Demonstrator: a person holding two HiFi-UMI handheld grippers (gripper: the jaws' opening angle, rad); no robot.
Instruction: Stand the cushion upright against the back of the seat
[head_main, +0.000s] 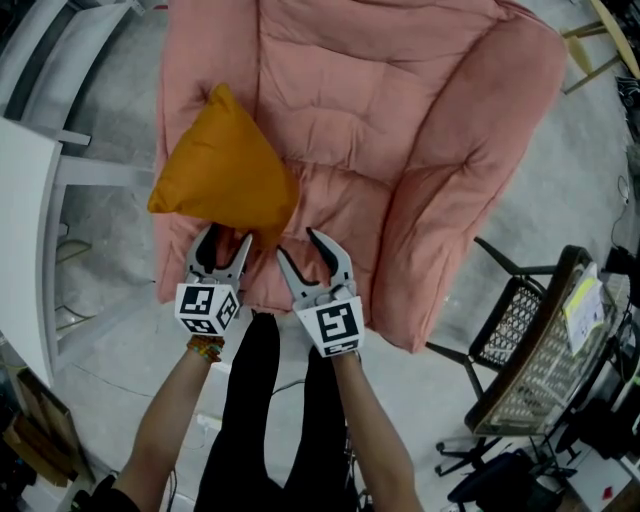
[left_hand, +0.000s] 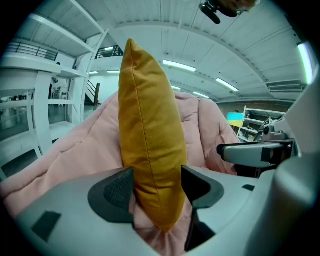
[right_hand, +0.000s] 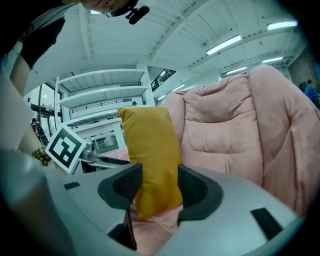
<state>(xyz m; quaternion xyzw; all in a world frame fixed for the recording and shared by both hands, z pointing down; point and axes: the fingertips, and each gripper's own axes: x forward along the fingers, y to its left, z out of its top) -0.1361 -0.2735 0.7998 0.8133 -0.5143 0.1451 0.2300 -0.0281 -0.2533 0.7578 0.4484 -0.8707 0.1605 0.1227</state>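
An orange cushion (head_main: 225, 170) stands on edge at the left side of the pink armchair (head_main: 420, 120), leaning toward its left arm. My left gripper (head_main: 224, 240) sits at the cushion's lower edge. In the left gripper view the cushion (left_hand: 150, 150) rises between the jaws at full thickness, unsqueezed, so this gripper (left_hand: 157, 182) is open around it. My right gripper (head_main: 298, 243) hangs over the seat's front, just right of the cushion, jaws wide with nothing between them. In the right gripper view the cushion (right_hand: 150, 155) stands beyond the open jaws (right_hand: 160, 185).
A white table (head_main: 25, 230) stands close on the left. A black wire-mesh chair (head_main: 530, 340) and cluttered gear stand on the right. The armchair's padded back (right_hand: 225, 120) and right arm (head_main: 450, 230) rise behind and beside the seat. The person's black-trousered legs (head_main: 260, 420) are below the grippers.
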